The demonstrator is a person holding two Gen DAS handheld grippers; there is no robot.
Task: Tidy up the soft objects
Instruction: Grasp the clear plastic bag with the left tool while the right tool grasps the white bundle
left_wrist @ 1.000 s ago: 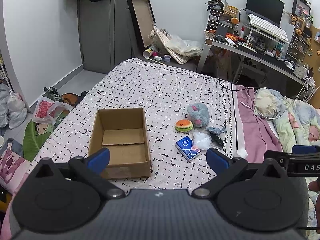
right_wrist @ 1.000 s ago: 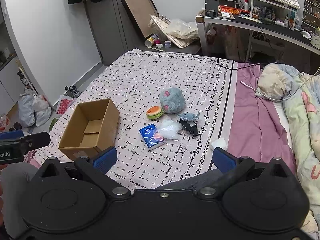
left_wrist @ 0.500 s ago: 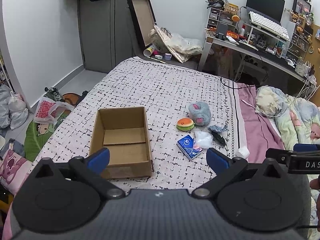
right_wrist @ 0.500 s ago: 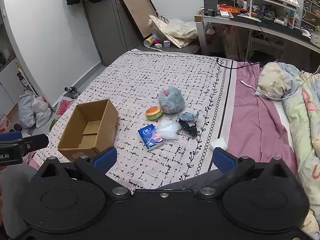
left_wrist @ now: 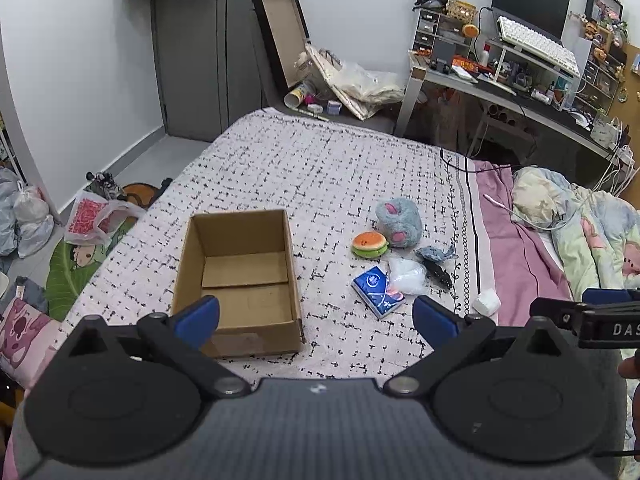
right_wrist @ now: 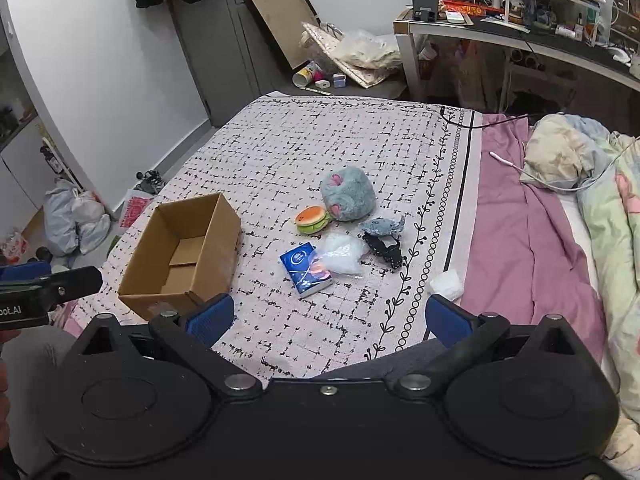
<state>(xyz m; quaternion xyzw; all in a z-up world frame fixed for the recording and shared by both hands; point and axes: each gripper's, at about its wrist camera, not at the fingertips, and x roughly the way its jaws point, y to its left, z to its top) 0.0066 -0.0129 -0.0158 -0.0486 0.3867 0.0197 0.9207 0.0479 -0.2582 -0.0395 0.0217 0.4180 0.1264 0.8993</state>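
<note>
An open, empty cardboard box (left_wrist: 244,276) (right_wrist: 182,254) sits on the patterned bed cover. To its right lie a grey-blue plush (left_wrist: 399,222) (right_wrist: 347,194), a burger toy (left_wrist: 369,244) (right_wrist: 313,219), a blue tissue pack (left_wrist: 377,290) (right_wrist: 306,267), a clear plastic bag (left_wrist: 407,275) (right_wrist: 340,254), a small blue fabric piece (right_wrist: 382,226) and a black item (right_wrist: 386,250). My left gripper (left_wrist: 316,314) is open above the box's near edge. My right gripper (right_wrist: 328,316) is open, short of the tissue pack. Neither holds anything.
A small white wad (right_wrist: 446,284) lies at the cover's edge beside the purple sheet (right_wrist: 528,240). A crumpled quilt (right_wrist: 612,200) fills the right side. A cluttered desk (left_wrist: 520,92) stands beyond the bed, with bags on the floor (left_wrist: 24,220) at left.
Both views have shifted a little; the box and toys sit slightly higher in frame in the right wrist view. Both grippers stay open and nothing on the bed has moved.
</note>
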